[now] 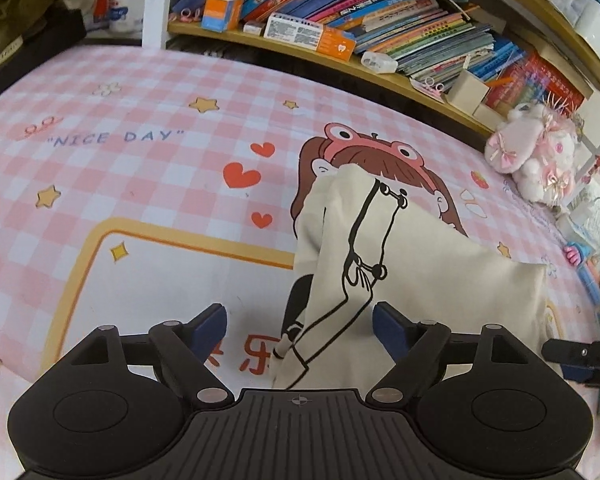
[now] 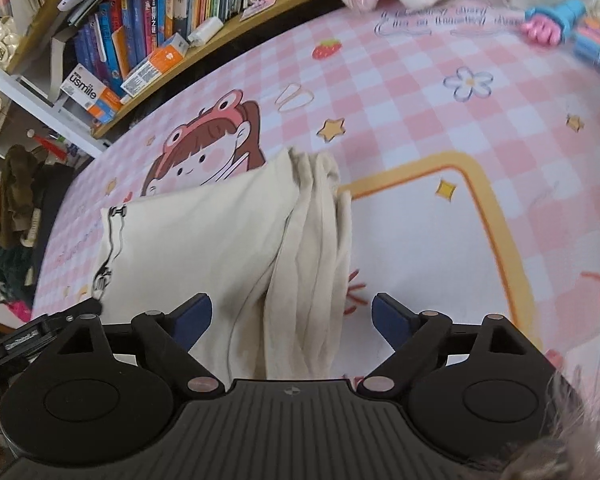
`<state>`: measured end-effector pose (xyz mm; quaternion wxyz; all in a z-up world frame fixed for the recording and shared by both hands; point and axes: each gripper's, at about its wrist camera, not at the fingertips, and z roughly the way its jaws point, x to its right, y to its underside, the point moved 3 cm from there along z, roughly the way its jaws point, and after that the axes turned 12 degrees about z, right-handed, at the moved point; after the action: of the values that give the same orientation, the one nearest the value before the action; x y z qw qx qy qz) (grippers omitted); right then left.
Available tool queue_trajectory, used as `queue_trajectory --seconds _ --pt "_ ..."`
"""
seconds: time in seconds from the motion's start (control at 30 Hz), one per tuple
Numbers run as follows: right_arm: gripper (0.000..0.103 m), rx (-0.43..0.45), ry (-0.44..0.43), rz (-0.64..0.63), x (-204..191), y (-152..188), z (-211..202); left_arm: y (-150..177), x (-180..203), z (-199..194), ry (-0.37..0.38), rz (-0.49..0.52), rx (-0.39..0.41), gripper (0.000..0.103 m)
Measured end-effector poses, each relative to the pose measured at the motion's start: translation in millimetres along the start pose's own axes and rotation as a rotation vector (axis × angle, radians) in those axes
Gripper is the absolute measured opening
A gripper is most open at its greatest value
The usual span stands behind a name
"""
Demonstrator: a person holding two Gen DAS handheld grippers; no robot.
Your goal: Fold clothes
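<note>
The work surface is a pink checked cover (image 1: 148,184) printed with a cartoon girl, stars and hearts; a bookshelf (image 1: 380,12) runs along its far edge from 11 to 2 o'clock, with a plush toy (image 1: 536,152) at 2 o'clock. Your left gripper (image 1: 300,326) is released, fingers spread wide, with the cream garment (image 1: 420,280) lying folded on the cover between and beyond them at 12 to 1 o'clock. Your right gripper (image 2: 292,316) is likewise spread wide, the garment's bunched edge lying between its fingers at 12 o'clock.
</note>
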<state>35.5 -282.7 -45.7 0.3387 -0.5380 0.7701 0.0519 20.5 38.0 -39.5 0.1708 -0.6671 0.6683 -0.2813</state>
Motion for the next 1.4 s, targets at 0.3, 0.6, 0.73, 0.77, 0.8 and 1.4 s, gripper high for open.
queue_trajectory --seconds 0.3,0.6,0.73,0.77,0.8,1.4 --pt "0.084 -0.05 -0.065 0.115 11 -2 1 6 -4 4 0.042 -0.076 -0.023 0.085" --pt "0.061 -0.071 -0.098 0.185 16 -7 7 3 -8 17 0.113 -0.128 -0.037 0.088" --pt "0.045 -0.076 -0.083 0.156 12 -8 11 0 -3 21 0.14 -0.131 -0.044 0.06" --pt "0.041 -0.072 -0.079 0.134 10 -8 11 -1 -2 22 0.147 -0.132 -0.045 0.053" --pt "0.035 -0.062 -0.074 0.09 6 -7 11 -1 1 21 0.145 -0.122 -0.041 0.049" --pt "0.042 -0.016 -0.083 0.111 20 -17 8 5 -7 23 0.213 -0.227 -0.021 0.053"
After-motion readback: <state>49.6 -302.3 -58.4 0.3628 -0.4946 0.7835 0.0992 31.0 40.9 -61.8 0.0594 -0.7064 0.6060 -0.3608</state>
